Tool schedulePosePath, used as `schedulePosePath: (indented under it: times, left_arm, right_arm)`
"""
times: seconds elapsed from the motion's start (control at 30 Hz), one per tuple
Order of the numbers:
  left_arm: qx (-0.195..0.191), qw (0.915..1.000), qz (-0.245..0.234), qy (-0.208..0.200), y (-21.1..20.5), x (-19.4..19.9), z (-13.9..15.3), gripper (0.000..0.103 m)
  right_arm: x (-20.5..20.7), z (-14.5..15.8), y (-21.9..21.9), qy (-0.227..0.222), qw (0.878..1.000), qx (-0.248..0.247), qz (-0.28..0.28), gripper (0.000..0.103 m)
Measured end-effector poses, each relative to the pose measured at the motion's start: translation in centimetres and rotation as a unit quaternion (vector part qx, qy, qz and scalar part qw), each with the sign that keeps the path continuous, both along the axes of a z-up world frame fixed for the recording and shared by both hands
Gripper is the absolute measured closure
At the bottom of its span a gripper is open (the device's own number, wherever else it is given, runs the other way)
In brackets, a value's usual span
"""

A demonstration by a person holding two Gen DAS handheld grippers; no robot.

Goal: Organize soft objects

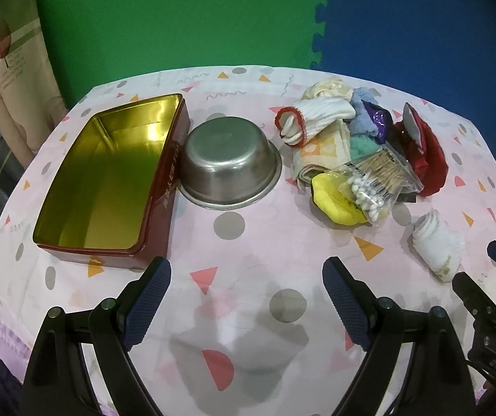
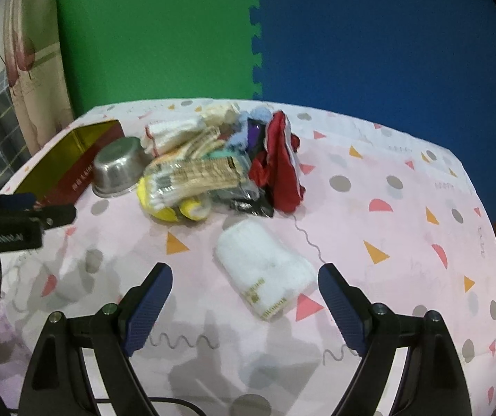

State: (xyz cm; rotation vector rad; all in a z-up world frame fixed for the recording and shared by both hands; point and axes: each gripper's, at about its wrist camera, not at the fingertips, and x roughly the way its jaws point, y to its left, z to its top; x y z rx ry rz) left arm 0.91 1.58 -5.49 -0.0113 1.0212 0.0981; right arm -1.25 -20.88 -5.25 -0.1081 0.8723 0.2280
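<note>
Folded white sock [image 2: 265, 270] flat on the tabletop [image 2: 404, 228], alone, apart from the heap of soft things [image 2: 213, 159] farther off. Just ahead of the right gripper [image 2: 244, 298], lying between the lines of its two fingers and a little toward the right one; jaws spread wide, released, gripping nothing. Long axis of the sock on a diagonal, from far-left to near-right, printed cuff end pointing near and to the right, rounded folded end pointing far and toward the heap. Left gripper [image 1: 246, 300] likewise spread and empty, hanging over bare cloth, with the same sock well off to its right [image 1: 438, 249]; so the right one plainly the nearer, and probably the one to take it. Likely needing a short forward drop with a slight twist of the wrist, to close across the sock's short width rather than along its length. Open gold-lined tin [image 1: 109, 173] and steel bowl [image 1: 230, 170] at far left, the tin empty, a long carry leftward past the heap.
</note>
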Motion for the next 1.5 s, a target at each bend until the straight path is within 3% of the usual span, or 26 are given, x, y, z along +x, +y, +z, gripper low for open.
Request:
schedulePosePath:
  times: [0.7,0.8,0.9,1.0,1.23,1.37,1.5]
  left_arm:
    - [0.016,0.9996,-0.010,0.019,-0.7,2.1,-1.7,0.016]
    - [0.021,0.9995,-0.017,0.017,-1.3,2.4,-1.6,0.016]
    - [0.027,0.9991,-0.030,0.015,-2.2,2.8,-1.5,0.016]
    - [0.028,0.9986,-0.044,0.010,-3.0,3.1,-1.3,0.016]
    - [0.022,0.9956,-0.090,-0.006,-5.3,3.9,-0.9,0.016]
    - [0.011,0.9935,-0.113,-0.005,-6.4,4.6,-0.9,0.016]
    - [0.041,0.9895,-0.138,-0.015,-8.1,5.5,-0.6,0.016]
  right_arm:
    - [5.3,-4.6,0.7,0.035,0.998,-0.040,0.027,0.015]
    - [5.6,-5.3,0.5,0.044,0.998,-0.036,0.030,0.034]
    - [5.8,-5.4,0.2,0.045,0.998,-0.030,0.030,0.036]
    - [5.8,-5.3,-0.4,0.040,0.999,-0.024,0.022,0.056]
    - [6.9,-5.3,-4.4,0.035,0.998,-0.005,-0.046,0.062]
    - [7.4,-5.7,-7.1,0.028,0.996,-0.024,-0.085,0.062]
    - [7.6,-5.9,-7.7,0.023,0.995,-0.018,-0.093,0.062]
